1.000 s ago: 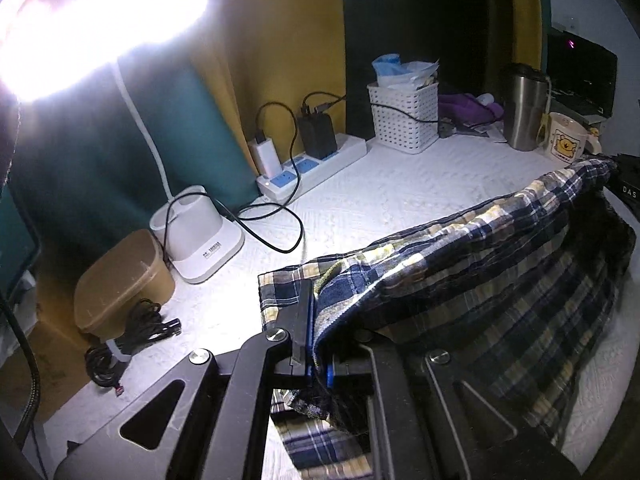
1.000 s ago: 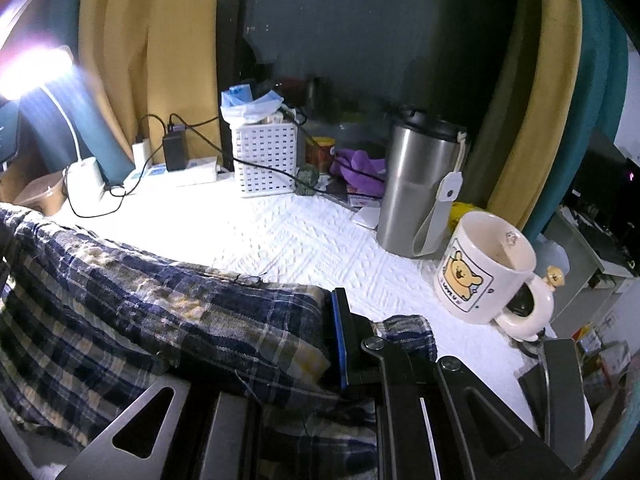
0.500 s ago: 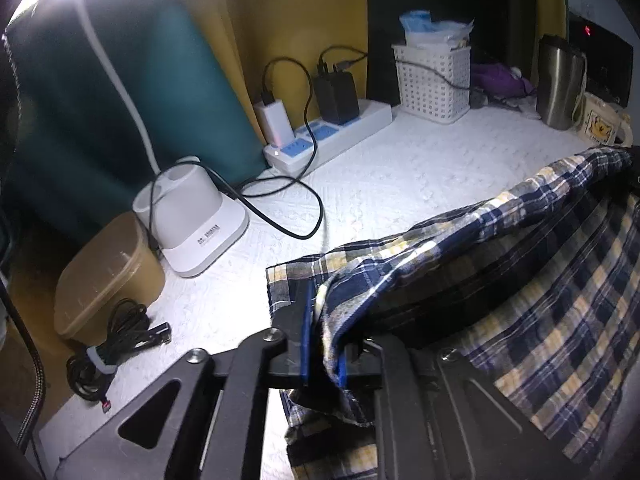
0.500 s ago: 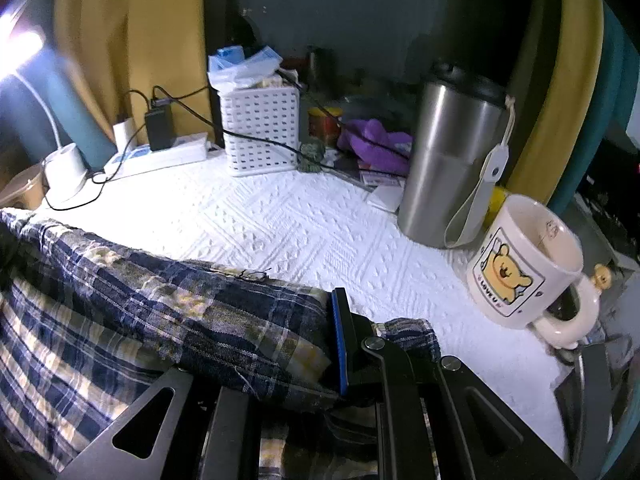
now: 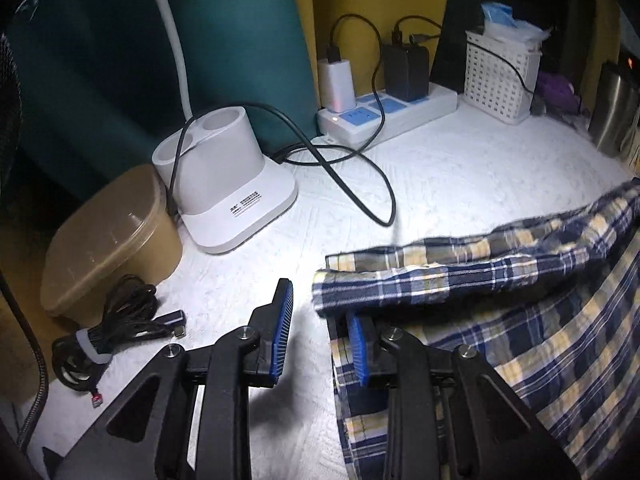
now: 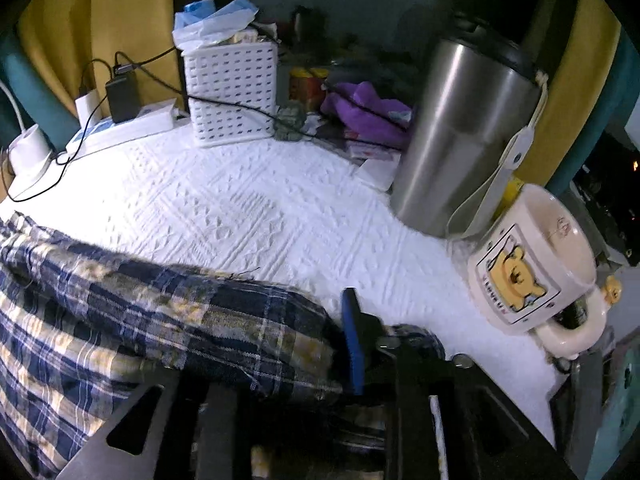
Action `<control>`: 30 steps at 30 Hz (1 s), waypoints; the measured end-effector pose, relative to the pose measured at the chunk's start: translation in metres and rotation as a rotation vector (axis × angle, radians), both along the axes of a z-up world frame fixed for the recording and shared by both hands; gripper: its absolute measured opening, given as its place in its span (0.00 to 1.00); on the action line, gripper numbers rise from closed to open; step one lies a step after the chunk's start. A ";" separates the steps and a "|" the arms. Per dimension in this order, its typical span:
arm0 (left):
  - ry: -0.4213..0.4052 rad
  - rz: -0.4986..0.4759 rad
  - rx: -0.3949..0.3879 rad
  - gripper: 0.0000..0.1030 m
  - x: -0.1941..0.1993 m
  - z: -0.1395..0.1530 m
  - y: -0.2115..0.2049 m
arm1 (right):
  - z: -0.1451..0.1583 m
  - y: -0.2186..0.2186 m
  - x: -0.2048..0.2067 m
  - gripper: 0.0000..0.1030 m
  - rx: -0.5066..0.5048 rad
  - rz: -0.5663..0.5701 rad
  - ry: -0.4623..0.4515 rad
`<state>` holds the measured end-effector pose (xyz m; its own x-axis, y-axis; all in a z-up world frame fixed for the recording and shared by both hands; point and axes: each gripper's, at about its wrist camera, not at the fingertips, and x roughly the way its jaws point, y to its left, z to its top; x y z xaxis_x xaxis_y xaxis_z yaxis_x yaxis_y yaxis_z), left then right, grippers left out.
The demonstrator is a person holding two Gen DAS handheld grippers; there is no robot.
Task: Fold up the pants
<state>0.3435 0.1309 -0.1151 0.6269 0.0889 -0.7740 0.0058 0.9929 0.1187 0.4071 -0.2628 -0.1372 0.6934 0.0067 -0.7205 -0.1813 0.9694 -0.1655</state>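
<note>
The left gripper (image 5: pixel 320 334) has just been opening; its blue-padded jaws stand apart, with the folded edge of the blue, white and yellow plaid cotton pants (image 5: pixel 500 280) lying over the right finger, released. The right gripper (image 6: pixel 304 344) has just been opening too; cloth lies between its jaws, and its left finger is hidden beneath the fabric. The pants lie doubled on the near part of the white embossed tablecloth (image 6: pixel 256 208). They look light, limp and easily rumpled, so hemmed corners or the fold edge seem the best holds. Far off stand a white power strip (image 5: pixel 388 114), a white perforated basket (image 6: pixel 232 96), a steel tumbler (image 6: pixel 464 136) and a bear-printed mug (image 6: pixel 528 264).
</note>
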 end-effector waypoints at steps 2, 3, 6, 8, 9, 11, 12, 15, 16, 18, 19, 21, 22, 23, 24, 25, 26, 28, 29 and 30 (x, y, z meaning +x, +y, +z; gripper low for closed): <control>0.001 -0.002 0.000 0.26 0.003 0.001 -0.001 | 0.004 -0.001 0.002 0.97 -0.001 0.006 -0.001; 0.002 -0.002 0.002 0.26 0.003 0.002 -0.001 | 0.006 -0.001 0.002 1.00 0.001 0.013 -0.004; 0.007 -0.001 -0.001 0.26 0.008 0.001 -0.002 | 0.016 -0.007 0.006 1.00 -0.009 -0.007 -0.028; 0.018 0.007 -0.007 0.26 0.010 -0.001 0.000 | 0.019 -0.014 0.008 1.00 -0.009 -0.032 -0.031; 0.019 0.009 -0.012 0.26 0.011 -0.002 0.001 | 0.019 -0.018 0.009 1.00 -0.010 -0.047 -0.029; 0.029 0.017 -0.024 0.26 0.011 -0.003 0.002 | 0.018 -0.025 0.010 1.00 -0.008 -0.068 -0.021; 0.029 0.018 -0.026 0.26 0.011 -0.002 0.003 | 0.017 -0.027 0.010 1.00 -0.007 -0.072 -0.018; 0.027 0.016 -0.038 0.26 0.008 0.001 0.002 | 0.014 -0.027 0.007 1.00 -0.012 -0.071 -0.011; 0.026 0.016 -0.044 0.26 0.005 0.004 0.002 | 0.014 -0.027 0.005 1.00 -0.015 -0.068 -0.009; 0.022 0.016 -0.051 0.26 -0.001 0.007 0.002 | 0.012 -0.028 0.000 1.00 -0.021 -0.069 -0.011; 0.020 0.019 -0.056 0.26 -0.005 0.009 0.003 | 0.011 -0.028 -0.003 1.00 -0.023 -0.072 -0.011; 0.018 0.019 -0.063 0.26 -0.012 0.012 0.003 | 0.009 -0.031 -0.011 1.00 -0.024 -0.083 -0.009; 0.016 0.020 -0.068 0.27 -0.018 0.014 0.002 | 0.008 -0.033 -0.015 1.00 -0.021 -0.091 -0.008; 0.013 0.020 -0.074 0.31 -0.025 0.016 0.002 | 0.007 -0.035 -0.019 1.00 -0.019 -0.098 -0.007; 0.011 0.021 -0.078 0.36 -0.030 0.017 0.001 | 0.006 -0.038 -0.025 1.00 -0.018 -0.105 -0.006; 0.007 0.022 -0.086 0.37 -0.037 0.019 0.000 | 0.005 -0.041 -0.031 1.00 -0.014 -0.112 -0.007; 0.005 0.023 -0.093 0.37 -0.043 0.020 -0.001 | 0.005 -0.043 -0.036 1.00 -0.011 -0.118 -0.007; 0.004 0.028 -0.108 0.37 -0.058 0.022 -0.002 | 0.003 -0.049 -0.049 1.00 -0.003 -0.128 -0.006; 0.004 0.026 -0.114 0.37 -0.064 0.023 -0.003 | 0.003 -0.051 -0.055 1.00 0.002 -0.131 -0.006; 0.003 0.026 -0.118 0.37 -0.068 0.024 -0.004 | 0.003 -0.052 -0.061 1.00 0.007 -0.133 -0.008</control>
<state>0.2753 0.1267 -0.0914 0.6232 0.0131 -0.7819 -0.0201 0.9998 0.0008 0.3464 -0.3149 -0.1340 0.6944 -0.0808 -0.7150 -0.0498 0.9859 -0.1598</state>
